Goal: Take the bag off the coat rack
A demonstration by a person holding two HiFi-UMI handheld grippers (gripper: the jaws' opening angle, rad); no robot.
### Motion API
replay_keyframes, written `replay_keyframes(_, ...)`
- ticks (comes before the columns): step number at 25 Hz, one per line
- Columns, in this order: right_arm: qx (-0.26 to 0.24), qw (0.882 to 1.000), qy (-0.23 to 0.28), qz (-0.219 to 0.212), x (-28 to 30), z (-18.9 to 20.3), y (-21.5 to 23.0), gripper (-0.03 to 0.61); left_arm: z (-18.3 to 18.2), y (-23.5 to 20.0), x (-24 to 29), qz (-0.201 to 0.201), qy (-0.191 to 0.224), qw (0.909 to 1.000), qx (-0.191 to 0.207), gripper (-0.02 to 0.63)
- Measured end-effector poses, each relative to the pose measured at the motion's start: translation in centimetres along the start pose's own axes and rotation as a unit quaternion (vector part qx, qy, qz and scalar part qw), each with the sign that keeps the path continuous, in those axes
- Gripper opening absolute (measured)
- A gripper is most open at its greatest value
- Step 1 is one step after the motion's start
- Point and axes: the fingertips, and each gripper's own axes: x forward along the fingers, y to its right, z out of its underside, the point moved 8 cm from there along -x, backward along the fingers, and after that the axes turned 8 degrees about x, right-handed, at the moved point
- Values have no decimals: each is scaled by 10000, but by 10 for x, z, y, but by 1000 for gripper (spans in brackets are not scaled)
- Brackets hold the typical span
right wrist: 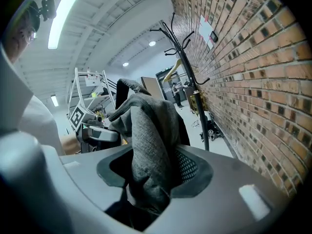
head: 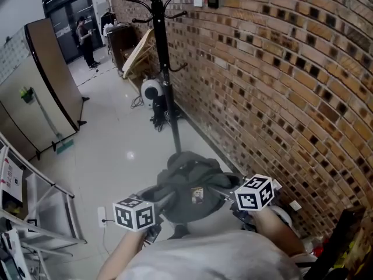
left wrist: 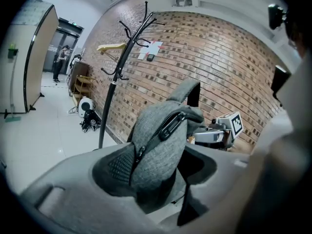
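The grey fabric bag (head: pixel 189 182) hangs free between my two grippers, close to my body and off the black coat rack (head: pixel 160 39). My left gripper (head: pixel 160 206) is shut on the bag's zipped side (left wrist: pixel 161 140), with fabric bunched between its jaws. My right gripper (head: pixel 224 191) is shut on a fold of the bag (right wrist: pixel 146 135) from the other side. The coat rack (left wrist: pixel 122 67) stands by the brick wall, ahead of me, and its hooks carry nothing. In the right gripper view the rack (right wrist: pixel 187 67) rises behind the bag.
The brick wall (head: pixel 280 86) runs along my right. A white round appliance (head: pixel 152 90) with cables sits at the rack's foot. Wooden boards (head: pixel 137 54) lean behind it. A folding panel (head: pixel 55 69) and a metal frame (head: pixel 35 209) stand at left. A person (head: pixel 86 39) stands far off.
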Motion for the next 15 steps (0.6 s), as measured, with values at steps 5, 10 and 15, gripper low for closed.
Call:
replay_keyframes(5,-20,10000,54,-69,6,-4,-6,193,-5,-2,-9,-100,67,9999,117,252)
replay_keyframes(10,-25,10000,36,-71,11,-5,-7,195,-6,-7,-11,-112,63,9999,106,252)
replay_keyframes(15,-27,10000,5,-33,10,-6,-4,195,-5,-7,-7,-81,39,9999,65,252)
